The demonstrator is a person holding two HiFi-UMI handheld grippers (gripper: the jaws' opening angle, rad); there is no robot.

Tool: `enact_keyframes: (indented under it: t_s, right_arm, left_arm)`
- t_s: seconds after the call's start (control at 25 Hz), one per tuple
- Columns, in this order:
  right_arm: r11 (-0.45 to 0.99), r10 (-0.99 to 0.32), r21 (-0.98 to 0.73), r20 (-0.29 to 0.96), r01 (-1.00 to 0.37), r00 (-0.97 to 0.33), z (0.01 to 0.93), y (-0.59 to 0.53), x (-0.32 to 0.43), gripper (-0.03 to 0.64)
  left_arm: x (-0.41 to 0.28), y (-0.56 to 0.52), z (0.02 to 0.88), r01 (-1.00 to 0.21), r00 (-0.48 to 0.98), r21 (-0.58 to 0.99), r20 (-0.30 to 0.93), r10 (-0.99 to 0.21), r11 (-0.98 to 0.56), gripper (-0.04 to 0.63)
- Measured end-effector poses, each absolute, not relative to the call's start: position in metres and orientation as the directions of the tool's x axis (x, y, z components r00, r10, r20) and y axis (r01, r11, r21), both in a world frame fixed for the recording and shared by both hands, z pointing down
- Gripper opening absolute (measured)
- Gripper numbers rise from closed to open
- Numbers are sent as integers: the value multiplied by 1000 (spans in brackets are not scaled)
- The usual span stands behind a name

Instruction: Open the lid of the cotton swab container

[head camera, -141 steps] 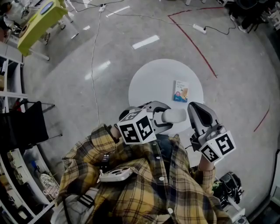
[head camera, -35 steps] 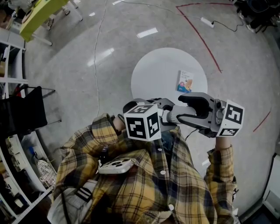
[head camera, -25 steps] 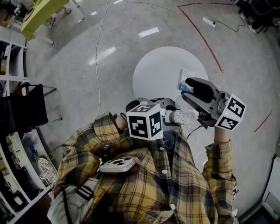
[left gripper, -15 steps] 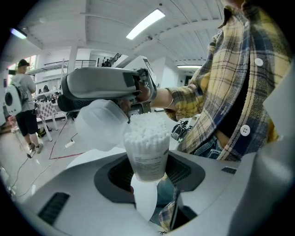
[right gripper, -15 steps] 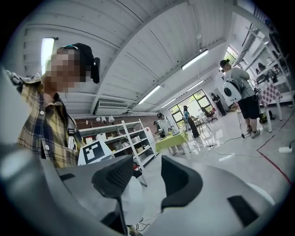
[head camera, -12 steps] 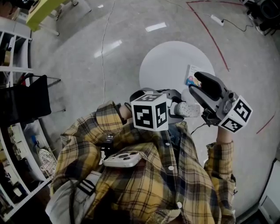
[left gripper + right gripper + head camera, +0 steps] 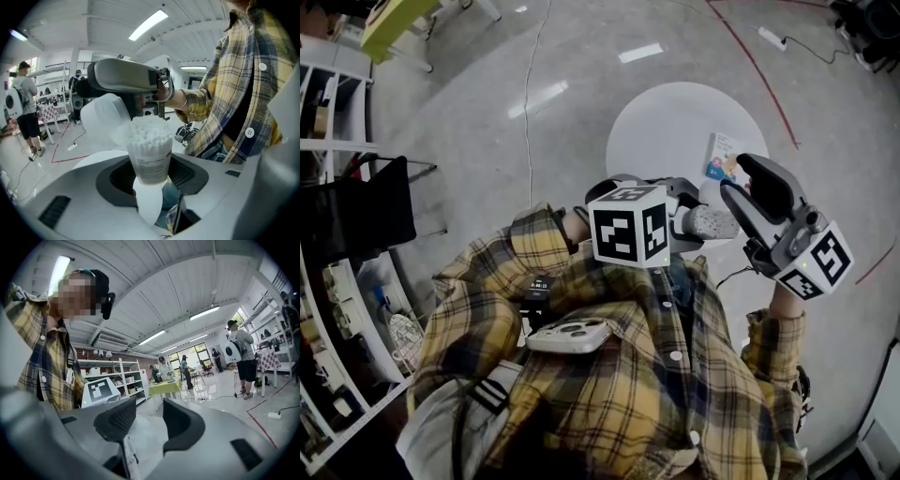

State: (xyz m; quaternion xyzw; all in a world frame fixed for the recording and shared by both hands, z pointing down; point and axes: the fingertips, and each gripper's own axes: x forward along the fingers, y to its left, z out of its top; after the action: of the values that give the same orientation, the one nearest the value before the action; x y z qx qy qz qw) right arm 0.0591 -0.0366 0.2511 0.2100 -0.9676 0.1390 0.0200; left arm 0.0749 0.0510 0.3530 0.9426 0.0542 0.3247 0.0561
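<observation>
The cotton swab container [image 7: 150,161] is a clear tube packed with white swab tips [image 7: 146,131]. My left gripper [image 7: 151,174] is shut on its body. Its translucent lid [image 7: 104,118] stands tipped open to the left of the rim. In the head view the container [image 7: 712,222] points right, in front of the person's chest, held by the left gripper [image 7: 694,220]. The right gripper [image 7: 759,187] hovers just past the container's open end; one grey finger [image 7: 126,75] shows above the lid. In the right gripper view its jaws [image 7: 149,420] stand apart with nothing between them.
A round white table [image 7: 675,122] stands below, with a small printed packet [image 7: 724,155] on it. A phone [image 7: 570,335] hangs on the plaid shirt. Shelves [image 7: 337,309] line the left side. A cable [image 7: 530,103] and red tape [image 7: 759,70] cross the floor.
The right gripper, which lay across the container's end, has lifted off and drawn back to the right. The lid has swung open and the swab tips now show.
</observation>
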Motion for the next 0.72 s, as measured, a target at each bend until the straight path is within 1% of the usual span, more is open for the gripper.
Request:
enact_keyframes:
  t_s: [0.32, 0.44, 0.56, 0.72]
  right_arm:
    - [839, -500, -215, 56, -500, -864, 231, -37, 77, 172]
    - [806, -570, -155, 62, -572, -819, 224, -39, 84, 170]
    - [756, -644, -96, 69, -647, -762, 220, -40, 93, 155]
    - [692, -717, -61, 60, -720, -694, 224, -40, 101, 141]
  left_arm:
    - [72, 42, 350, 45, 790, 134, 602, 117, -990, 212]
    - [69, 38, 349, 32, 796, 133, 596, 106, -991, 212]
    - [66, 32, 346, 18, 803, 123, 590, 87, -992, 212]
    - [58, 23, 344, -24, 807, 114, 589, 48, -993, 212]
